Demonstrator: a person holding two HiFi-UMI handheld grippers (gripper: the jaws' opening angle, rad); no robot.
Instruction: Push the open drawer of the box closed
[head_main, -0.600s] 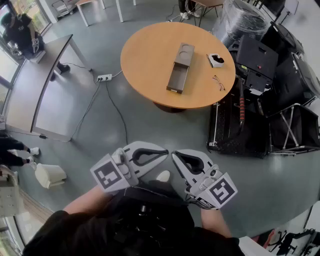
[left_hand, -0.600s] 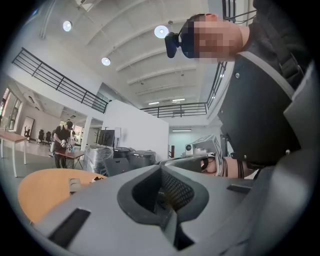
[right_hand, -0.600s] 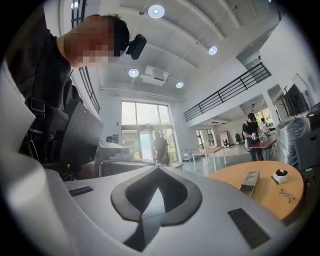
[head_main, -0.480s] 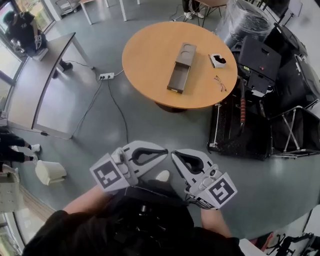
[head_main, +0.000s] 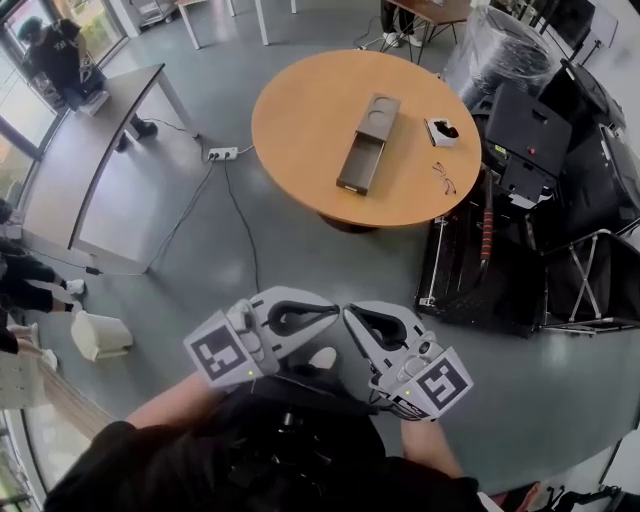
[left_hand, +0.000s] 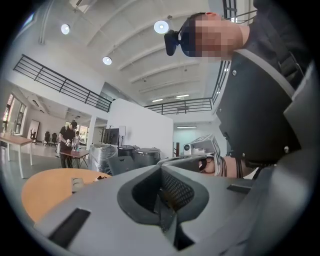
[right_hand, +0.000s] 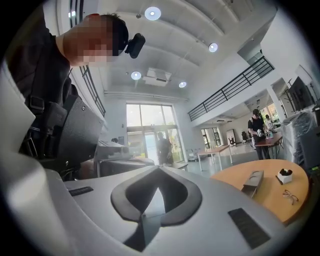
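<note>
Resting on the round wooden table (head_main: 300, 150), the box (head_main: 377, 112) lies at 12 o'clock from my grippers, well apart from them. Its drawer (head_main: 358, 165) stands pulled out toward 6 o'clock. A small white holder (head_main: 441, 130) sits at 3 o'clock of the box, and a pair of glasses (head_main: 444, 178) lies at 4 o'clock, near the table edge. My left gripper (head_main: 325, 303) and right gripper (head_main: 352, 318) hang low against my body, tips just beside each other. Left jaws: clenched together, nothing between. Right jaws: clenched together, nothing between. A power strip (head_main: 222, 154) lies on the floor at 9 o'clock of the table.
</note>
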